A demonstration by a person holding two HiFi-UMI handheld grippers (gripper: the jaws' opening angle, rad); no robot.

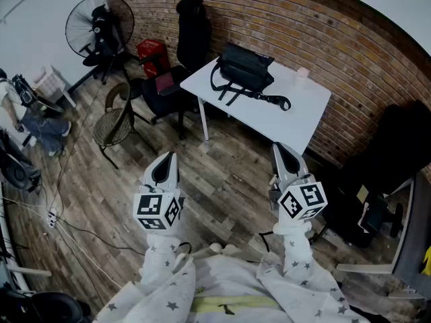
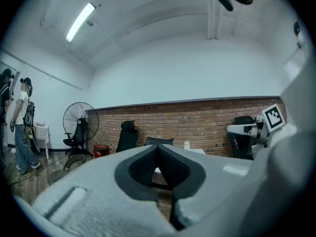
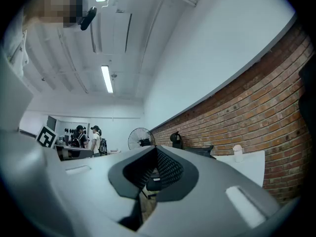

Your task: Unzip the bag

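Observation:
A black bag (image 1: 244,69) with a loose strap lies on the white table (image 1: 296,116) by the brick wall, well ahead of me. Its top edge shows as a dark shape (image 2: 159,141) in the left gripper view and as a flat black bag (image 3: 200,150) in the right gripper view. My left gripper (image 1: 166,157) is held over the wooden floor, short of the table, jaws shut and holding nothing. My right gripper (image 1: 280,148) hovers near the table's front edge, also shut with nothing between its pads.
A black office chair (image 1: 190,42) stands at the table's left end, with a red box (image 1: 152,51), a floor fan (image 1: 100,27) and a round stool (image 1: 112,126) further left. A small pale cup (image 1: 302,73) sits on the table. Dark furniture (image 1: 387,173) fills the right. People (image 2: 19,122) stand far left.

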